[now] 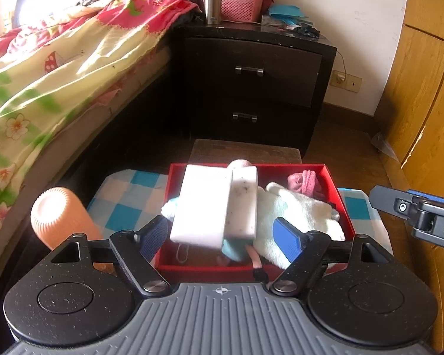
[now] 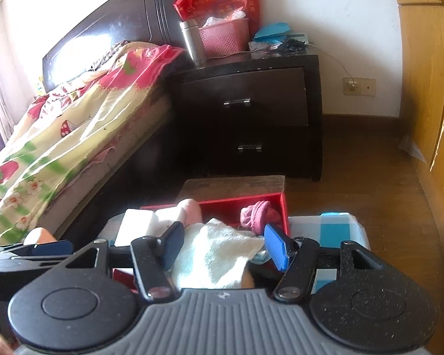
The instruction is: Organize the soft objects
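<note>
A red box (image 1: 337, 183) sits on a blue-and-white checked cloth (image 1: 127, 198). Two white foam blocks (image 1: 213, 204) stand tilted in the box, between the pads of my left gripper (image 1: 220, 236); neither pad touches them, so it is open. A white fluffy towel (image 1: 299, 213), a pink knitted piece (image 1: 305, 182) and a teal item (image 1: 233, 250) also lie in the box. My right gripper (image 2: 223, 244) hovers open above the towel (image 2: 219, 254), gripping nothing. The left wrist view shows the right gripper (image 1: 414, 213) beside the box's right side. A peach cylinder (image 1: 59, 216) lies left of the box.
A bed with a flowered quilt (image 1: 44, 82) runs along the left. Behind the box are a small brown stool (image 1: 245, 151) and a dark nightstand (image 1: 251, 74) carrying a steel flask (image 1: 212, 0) and a pink basket (image 1: 241, 4). Wooden wardrobe doors (image 1: 423, 103) stand at the right.
</note>
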`<state>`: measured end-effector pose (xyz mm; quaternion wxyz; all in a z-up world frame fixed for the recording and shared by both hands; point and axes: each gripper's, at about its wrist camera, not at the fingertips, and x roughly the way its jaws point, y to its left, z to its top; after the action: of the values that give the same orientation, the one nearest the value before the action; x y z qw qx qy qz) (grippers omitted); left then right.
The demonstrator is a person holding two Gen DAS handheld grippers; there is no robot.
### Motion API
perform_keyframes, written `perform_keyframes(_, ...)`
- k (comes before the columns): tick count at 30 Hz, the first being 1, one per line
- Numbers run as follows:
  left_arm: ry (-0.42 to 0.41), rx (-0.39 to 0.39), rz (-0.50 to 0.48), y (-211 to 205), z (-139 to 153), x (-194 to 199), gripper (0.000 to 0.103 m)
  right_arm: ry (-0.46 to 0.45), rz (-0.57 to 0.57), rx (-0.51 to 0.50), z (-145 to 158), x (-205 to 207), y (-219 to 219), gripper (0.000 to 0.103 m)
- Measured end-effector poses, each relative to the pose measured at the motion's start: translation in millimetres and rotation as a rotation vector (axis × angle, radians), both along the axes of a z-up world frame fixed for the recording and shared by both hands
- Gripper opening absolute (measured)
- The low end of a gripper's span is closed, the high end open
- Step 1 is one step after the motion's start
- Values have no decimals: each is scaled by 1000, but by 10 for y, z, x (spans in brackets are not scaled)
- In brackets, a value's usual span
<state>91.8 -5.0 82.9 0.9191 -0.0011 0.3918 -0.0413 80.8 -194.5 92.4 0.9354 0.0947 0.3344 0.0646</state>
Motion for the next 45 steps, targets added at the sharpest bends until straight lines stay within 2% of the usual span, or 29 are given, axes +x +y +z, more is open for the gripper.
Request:
perform_keyframes(11, -45, 2, -32, -4, 140, -362, 79, -32, 19, -39, 126, -485, 138, 38)
perform_keyframes(17, -45, 3, -35, 46, 137, -528, 80, -34, 13, -18, 118, -764, 111, 38)
perform_keyframes(22, -46, 20, -45, 63, 117, -663, 80, -47, 5, -42, 100, -967, 120, 38)
perform_keyframes(45, -21, 57, -93, -5, -25, -1020, 81, -32, 38, -27, 0, -1420, 159, 38)
